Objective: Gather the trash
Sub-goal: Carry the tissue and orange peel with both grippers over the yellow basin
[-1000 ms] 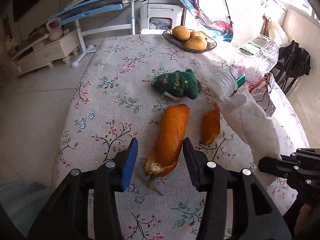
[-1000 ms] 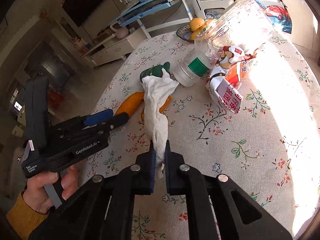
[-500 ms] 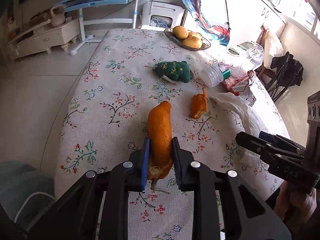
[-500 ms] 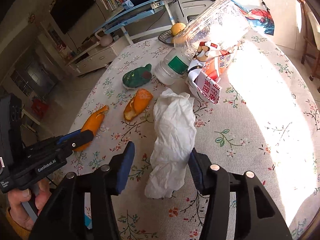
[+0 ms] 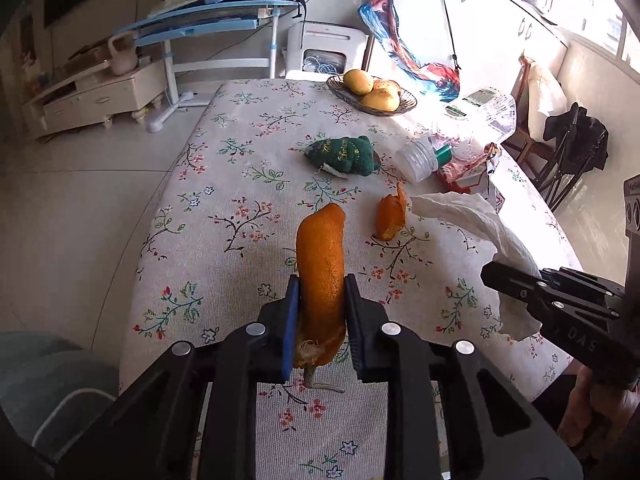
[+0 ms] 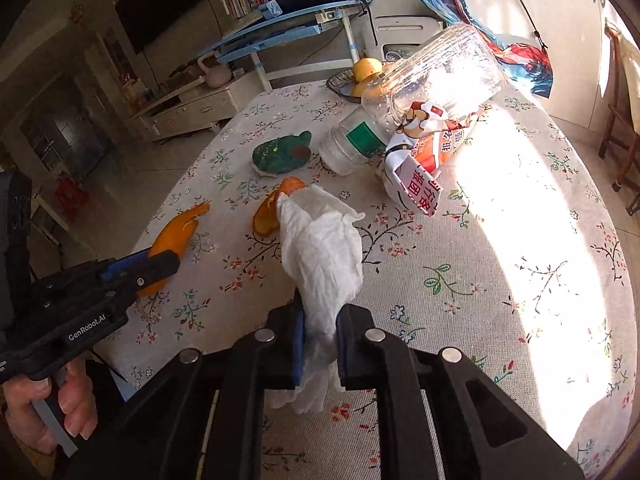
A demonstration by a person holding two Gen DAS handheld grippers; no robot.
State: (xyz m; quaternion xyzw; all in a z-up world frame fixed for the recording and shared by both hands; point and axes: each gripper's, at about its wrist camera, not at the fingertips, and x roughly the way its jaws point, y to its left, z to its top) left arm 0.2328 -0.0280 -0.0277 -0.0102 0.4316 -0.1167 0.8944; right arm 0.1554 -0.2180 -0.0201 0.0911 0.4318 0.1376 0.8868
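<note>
Across the floral-print tablecloth (image 5: 248, 184) of the rounded table, rubbish lies scattered toward the far right: a clear plastic bottle with a green label (image 6: 404, 104) on its side, touching a crumpled red-and-white carton (image 6: 420, 160), with a dark green plush toy (image 5: 344, 154) just left of them and a wicker basket of yellow fruit (image 5: 372, 94) at the far edge. At the near edge the left gripper (image 5: 320, 304) is clamped on a long orange peel strip (image 5: 322, 256), lifted clear of the cloth, while the right gripper (image 6: 320, 328) pinches a crumpled white paper tissue (image 6: 320, 248). A smaller orange peel piece (image 5: 390, 216) rests between them on the cloth. Left of the table, pale tiled floor (image 5: 80, 200) lies open as far as a white low cabinet (image 5: 96, 96) and a blue tilting desk (image 5: 208, 16).
</note>
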